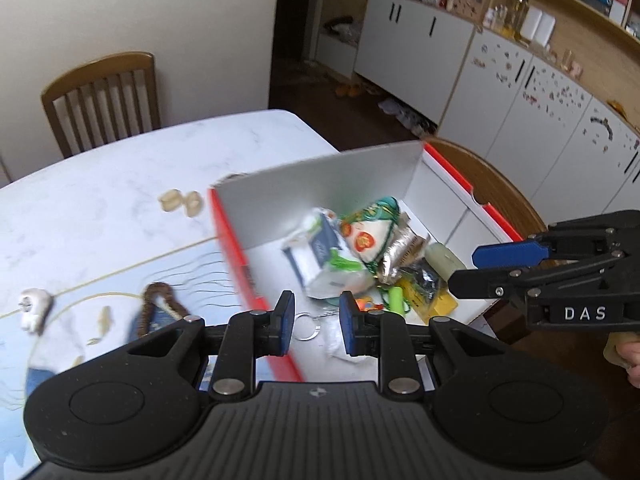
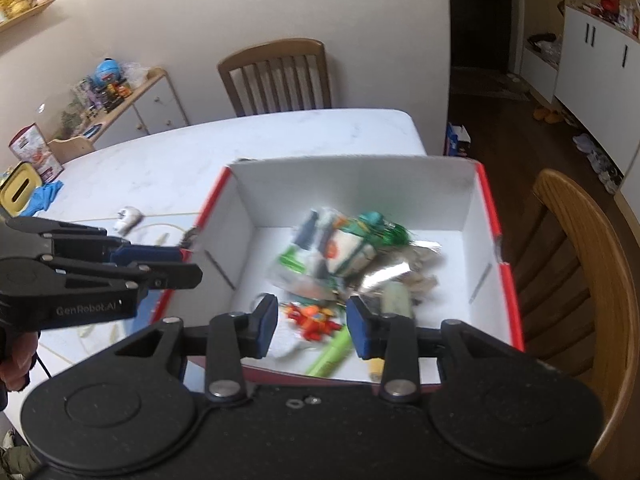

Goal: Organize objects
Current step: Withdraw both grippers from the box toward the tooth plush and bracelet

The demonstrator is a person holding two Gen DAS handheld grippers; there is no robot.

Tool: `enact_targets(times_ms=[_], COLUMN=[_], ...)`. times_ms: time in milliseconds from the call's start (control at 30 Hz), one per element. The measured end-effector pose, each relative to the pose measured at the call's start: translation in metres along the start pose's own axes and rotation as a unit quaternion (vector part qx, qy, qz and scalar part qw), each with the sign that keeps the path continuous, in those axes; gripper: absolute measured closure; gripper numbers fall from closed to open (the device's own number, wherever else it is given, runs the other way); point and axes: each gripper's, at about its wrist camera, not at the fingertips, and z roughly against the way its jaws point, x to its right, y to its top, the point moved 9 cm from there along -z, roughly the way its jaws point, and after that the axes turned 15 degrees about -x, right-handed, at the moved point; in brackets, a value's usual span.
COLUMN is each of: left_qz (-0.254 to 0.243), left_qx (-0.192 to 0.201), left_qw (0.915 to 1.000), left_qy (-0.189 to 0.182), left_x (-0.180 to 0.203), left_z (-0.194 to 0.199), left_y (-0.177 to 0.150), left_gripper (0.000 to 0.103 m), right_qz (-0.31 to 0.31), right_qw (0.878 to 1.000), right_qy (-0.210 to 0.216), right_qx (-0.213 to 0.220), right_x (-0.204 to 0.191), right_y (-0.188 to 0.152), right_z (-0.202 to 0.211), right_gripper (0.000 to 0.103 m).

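A white box with red edges [image 1: 320, 192] [image 2: 360, 188] stands on the marble table. Inside lies a heap: a tissue pack [image 1: 320, 256], a green and orange packet [image 1: 368, 232], crumpled silver foil [image 1: 400, 256], a key ring [image 1: 306, 328], a red-orange toy [image 2: 316, 320] and a green tube [image 2: 332, 354]. My left gripper [image 1: 316, 300] [image 2: 188, 264] hovers over the box's left wall, pads a narrow gap apart with nothing between them. Above the box's near side my right gripper [image 2: 312, 308] [image 1: 464, 268] is open and holds nothing.
Left of the box on the table lie a small white toy [image 1: 36, 308] [image 2: 128, 218], a brown-edged pouch [image 1: 156, 312] and beige pieces [image 1: 180, 202]. A yellow tissue box [image 2: 20, 192] and blue cloth [image 2: 44, 196] sit far left. Wooden chairs [image 2: 280, 76] [image 2: 580, 260] stand behind and right.
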Motion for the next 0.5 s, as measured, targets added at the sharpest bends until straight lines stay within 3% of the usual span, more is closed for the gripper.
enact_targets(times_ms=[100,133,167,200,333,500], left_qz=[0.008,0.012,0.017,0.022,0.033,0.048], left_qx=[0.009,0.012,0.014,0.016,0.026,0.046], left_qw=[0.9999,0.9998,0.9997,0.9996,0.9991,0.9976], left_qy=[0.004,0.007,0.007,0.005,0.005,0.016], left_x=[-0.017,-0.024,-0.031,-0.038,-0.065,-0.101], left_z=[0.016,0.021,0.025,0.029,0.043,0.062], left_y=[-0.007,-0.010,-0.013,-0.016,-0.027,-0.038], left_gripper=[0.075,0.072,0.064,0.052,0.049,0.030], right_qz=[0.010,0.011,0.013,0.014,0.024,0.028], right_qw=[1.000,1.000,1.000,1.000,0.999,0.999], right_qy=[-0.001,0.001,0.003,0.003,-0.002,0.000], right_qx=[0.007,0.009,0.012,0.017,0.021,0.019], right_x=[-0.019,-0.025,-0.032,-0.038,-0.062,-0.094], right_y=[0.003,0.003,0.004,0.006,0.010,0.016], right_z=[0.005,0.006,0.007,0.008,0.008,0.003], right_gripper=[0.061,0.052,0.043,0.041,0.040,0.036])
